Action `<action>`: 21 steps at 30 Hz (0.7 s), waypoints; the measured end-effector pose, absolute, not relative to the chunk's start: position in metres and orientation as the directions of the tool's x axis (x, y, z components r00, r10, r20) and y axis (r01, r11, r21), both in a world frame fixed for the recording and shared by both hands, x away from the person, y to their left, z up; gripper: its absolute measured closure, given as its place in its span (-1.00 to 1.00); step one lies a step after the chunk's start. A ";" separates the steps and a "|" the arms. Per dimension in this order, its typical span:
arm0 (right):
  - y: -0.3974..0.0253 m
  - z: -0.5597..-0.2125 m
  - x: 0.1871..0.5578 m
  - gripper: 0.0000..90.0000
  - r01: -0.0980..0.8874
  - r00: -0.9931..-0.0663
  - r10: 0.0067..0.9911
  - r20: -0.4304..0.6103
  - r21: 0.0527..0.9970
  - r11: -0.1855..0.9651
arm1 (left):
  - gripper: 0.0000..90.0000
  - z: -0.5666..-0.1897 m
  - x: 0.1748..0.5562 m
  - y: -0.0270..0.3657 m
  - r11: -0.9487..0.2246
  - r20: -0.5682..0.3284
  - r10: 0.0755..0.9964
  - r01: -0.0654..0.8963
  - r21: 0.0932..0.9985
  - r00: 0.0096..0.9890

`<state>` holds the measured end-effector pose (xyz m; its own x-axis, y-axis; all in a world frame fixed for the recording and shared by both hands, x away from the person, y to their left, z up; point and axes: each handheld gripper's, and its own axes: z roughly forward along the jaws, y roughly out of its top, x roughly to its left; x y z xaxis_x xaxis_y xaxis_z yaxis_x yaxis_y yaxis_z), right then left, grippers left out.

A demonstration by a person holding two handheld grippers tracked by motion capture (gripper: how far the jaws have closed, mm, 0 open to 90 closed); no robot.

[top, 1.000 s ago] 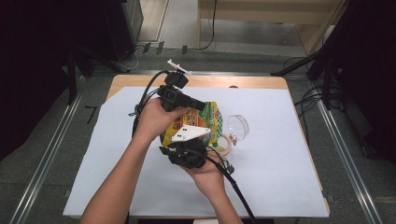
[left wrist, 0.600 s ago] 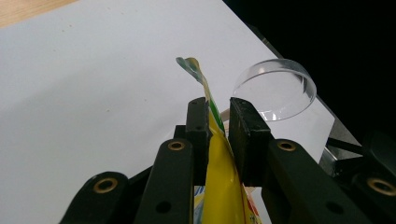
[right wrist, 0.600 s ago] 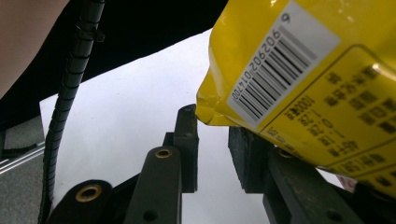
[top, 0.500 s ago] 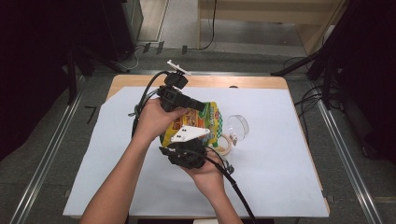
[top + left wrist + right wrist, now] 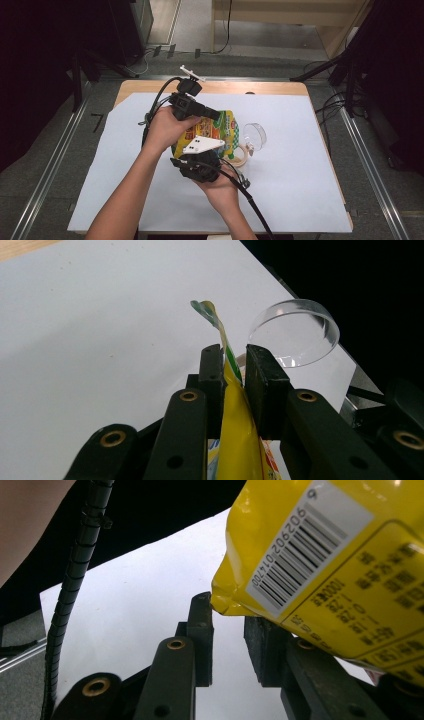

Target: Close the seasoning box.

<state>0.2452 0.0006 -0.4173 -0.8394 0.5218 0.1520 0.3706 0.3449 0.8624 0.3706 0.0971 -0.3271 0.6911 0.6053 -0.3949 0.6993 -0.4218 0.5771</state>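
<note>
While the left gripper (image 5: 232,357) stays clamped on the yellow snack bag's (image 5: 210,131) top edge, barely shifted since a second ago, the right gripper (image 5: 227,625) gapes beneath the bag's corner, so the handover looks unfinished.

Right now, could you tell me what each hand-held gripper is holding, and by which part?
The left hand-held gripper clamps the yellow snack bag by its thin sealed edge. The right hand-held gripper stands open at the bag's lower corner, gripping nothing.
</note>
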 end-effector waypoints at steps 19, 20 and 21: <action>0.002 -0.416 0.244 0.67 0.377 -0.835 0.523 0.169 0.869 0.321 | 0.75 -0.325 0.371 0.096 -0.437 -0.395 0.604 0.702 0.562 0.692; 0.002 -0.417 0.244 0.67 0.377 -0.836 0.522 0.170 0.869 0.322 | 0.75 -0.325 0.371 0.096 -0.435 -0.398 0.604 0.703 0.562 0.691; 0.002 -0.417 0.244 0.67 0.377 -0.836 0.522 0.170 0.869 0.322 | 0.75 -0.325 0.371 0.096 -0.435 -0.398 0.604 0.703 0.562 0.691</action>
